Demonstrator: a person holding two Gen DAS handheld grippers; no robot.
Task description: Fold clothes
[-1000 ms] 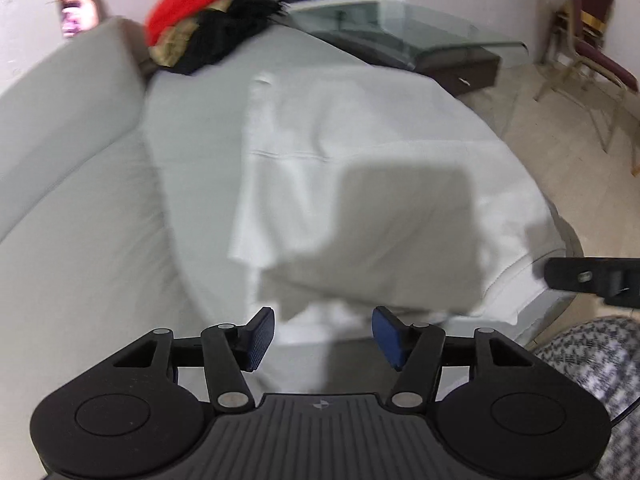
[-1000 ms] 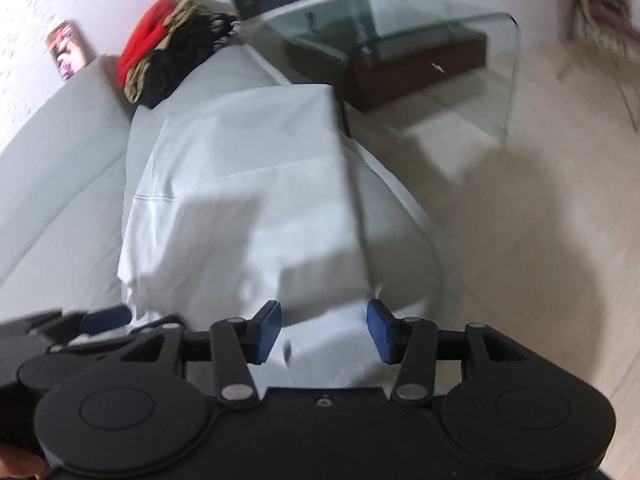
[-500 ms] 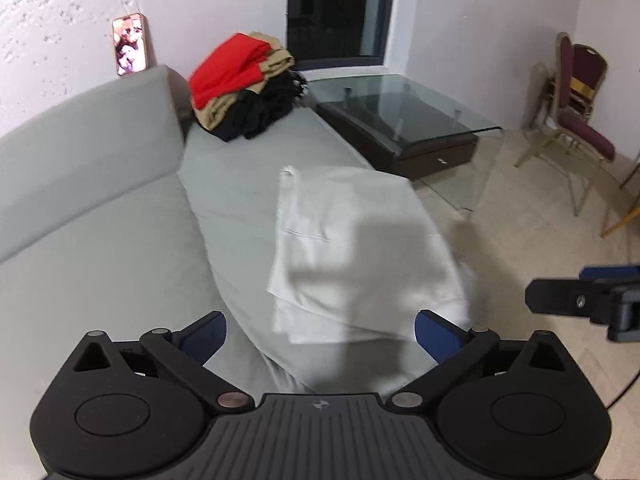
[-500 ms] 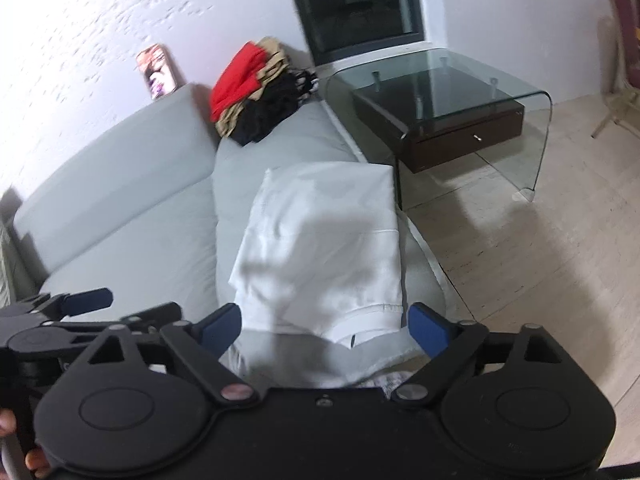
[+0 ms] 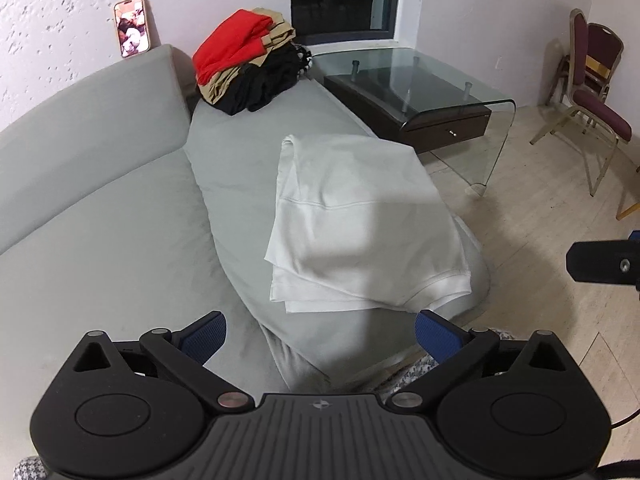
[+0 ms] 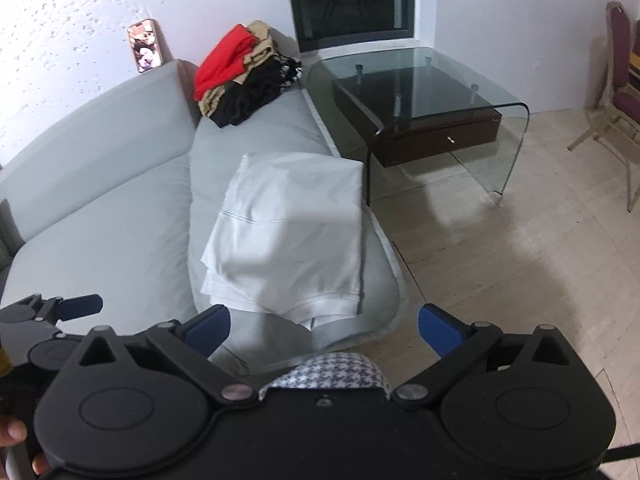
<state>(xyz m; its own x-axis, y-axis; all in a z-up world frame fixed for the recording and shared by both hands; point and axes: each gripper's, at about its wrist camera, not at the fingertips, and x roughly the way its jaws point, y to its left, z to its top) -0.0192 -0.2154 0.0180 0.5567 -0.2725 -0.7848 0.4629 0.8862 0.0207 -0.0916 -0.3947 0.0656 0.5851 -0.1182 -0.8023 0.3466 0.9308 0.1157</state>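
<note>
On the sofa, mid-frame: white garment [image 5: 360, 216], folded into a rough rectangle, lying flat on the grey seat cushion [image 5: 240, 168].
Garment look: plain white; a stitched seam runs across its upper half; a soft shadow falls over its middle.
Garment edges: at the near left corner several layers show stacked and slightly offset; a ribbed hem curves along the near right corner, which overhangs the cushion's front edge.
Garment in right view: centre of frame [image 6: 292, 232], same shape, hem at the lower edge.
Left gripper [image 5: 320, 330]: bottom of frame, fingers spread to their widest, having just been opening; nothing between them, well clear of the garment.
Right gripper [image 6: 324, 330]: bottom of frame, fingers just been opening, now fully apart and empty; its tip also shows at the right edge of the left view.
Clothes pile [image 5: 248, 64]: upper centre, at the sofa's far end; red on top, tan and black beneath.
Table [image 5: 432, 92]: glass, upper right, on the floor beside the sofa.
Phone [image 5: 131, 26]: upper left, upright against the wall above the backrest.
</note>
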